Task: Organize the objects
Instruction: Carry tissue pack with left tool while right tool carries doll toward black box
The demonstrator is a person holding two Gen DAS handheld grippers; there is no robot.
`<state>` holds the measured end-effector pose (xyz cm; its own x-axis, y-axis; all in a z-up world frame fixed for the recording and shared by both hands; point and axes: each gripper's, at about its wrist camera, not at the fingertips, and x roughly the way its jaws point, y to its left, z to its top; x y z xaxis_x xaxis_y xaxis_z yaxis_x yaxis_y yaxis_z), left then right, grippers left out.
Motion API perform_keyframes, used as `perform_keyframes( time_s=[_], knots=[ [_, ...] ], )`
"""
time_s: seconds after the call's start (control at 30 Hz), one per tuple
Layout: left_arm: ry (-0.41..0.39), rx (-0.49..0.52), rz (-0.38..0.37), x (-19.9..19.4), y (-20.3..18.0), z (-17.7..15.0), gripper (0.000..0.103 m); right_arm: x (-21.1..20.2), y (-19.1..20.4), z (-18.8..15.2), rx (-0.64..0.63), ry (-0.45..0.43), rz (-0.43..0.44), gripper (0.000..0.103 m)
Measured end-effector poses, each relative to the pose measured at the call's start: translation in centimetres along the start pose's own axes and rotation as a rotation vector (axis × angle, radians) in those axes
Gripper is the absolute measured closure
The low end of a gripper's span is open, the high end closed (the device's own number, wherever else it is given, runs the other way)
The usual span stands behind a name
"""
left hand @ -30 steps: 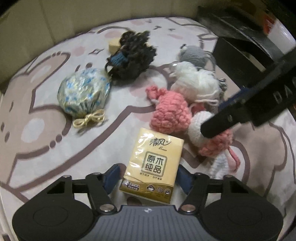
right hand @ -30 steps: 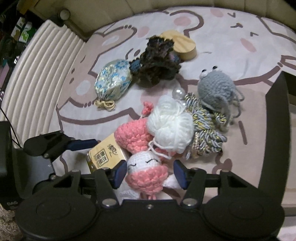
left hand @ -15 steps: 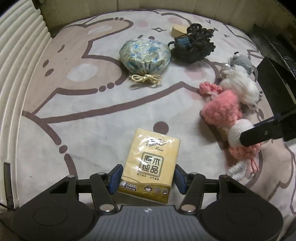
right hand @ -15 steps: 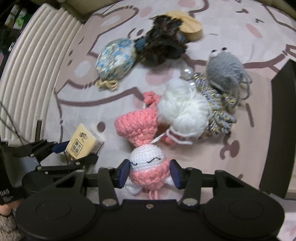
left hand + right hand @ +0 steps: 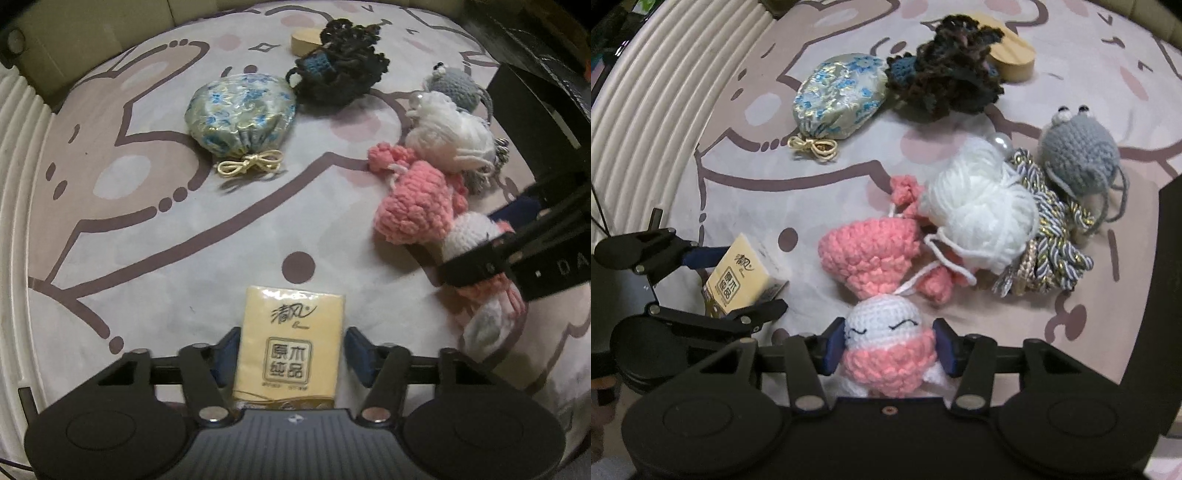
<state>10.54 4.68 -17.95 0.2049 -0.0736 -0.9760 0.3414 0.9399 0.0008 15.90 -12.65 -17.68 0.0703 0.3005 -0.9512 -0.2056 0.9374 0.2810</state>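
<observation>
A yellow tissue pack (image 5: 291, 332) lies on the cartoon-print cloth (image 5: 184, 229) between the fingers of my left gripper (image 5: 291, 354). Its jaws are closing, and both blue pads sit against the pack's sides. The right wrist view shows the same pack (image 5: 738, 273) tilted in that gripper (image 5: 746, 280), left of the pile. A white-and-pink crochet doll (image 5: 886, 332) with closed eyes sits between the pads of my right gripper (image 5: 890, 347). Those jaws are opening slightly while the pads still press its head. In the left wrist view the doll (image 5: 469, 232) is partly hidden by the right gripper (image 5: 487, 236).
A pink crochet piece (image 5: 871, 254), white yarn ball (image 5: 979, 214), braided cords (image 5: 1049, 240) and grey crochet creature (image 5: 1078, 158) crowd beyond the doll. Farther off lie a brocade pouch (image 5: 240, 110), dark crochet piece (image 5: 340, 74) and wooden block (image 5: 304, 37). A ribbed white edge (image 5: 665, 110) runs left; a black box (image 5: 1160, 258) stands right.
The left gripper has carried the tissue pack left, away from the pile, and its jaws have narrowed on it. The right gripper came down over the doll and its pads drew in against it.
</observation>
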Motion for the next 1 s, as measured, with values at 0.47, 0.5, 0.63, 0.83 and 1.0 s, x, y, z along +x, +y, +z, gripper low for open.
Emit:
perform_keyframes(
  time_s=[0.47,0.5,0.63,0.83,1.0],
  knots=[
    [-0.159,-0.152,0.048,-6.5,0.3,1.1,0.05,-6.9,0.3,-0.4,0.016,-0.226,-0.041,0.053],
    [-0.171,-0.157,0.054,-7.1,0.3,1.2,0.05,-7.3,0.2,-0.5,0.02,-0.237,-0.049,0.053],
    [-0.213,-0.168,0.076,-9.5,-0.3,1.8,0.05,-9.2,-0.2,-0.8,0.053,-0.275,-0.062,0.053],
    [-0.267,-0.177,0.104,-12.6,-1.6,2.7,0.049,-12.2,-0.7,-1.4,0.082,-0.335,-0.091,0.053],
    [-0.303,-0.214,0.103,-14.4,-2.5,3.5,0.049,-15.0,-1.5,-1.9,0.1,-0.377,-0.112,0.053]
  ],
)
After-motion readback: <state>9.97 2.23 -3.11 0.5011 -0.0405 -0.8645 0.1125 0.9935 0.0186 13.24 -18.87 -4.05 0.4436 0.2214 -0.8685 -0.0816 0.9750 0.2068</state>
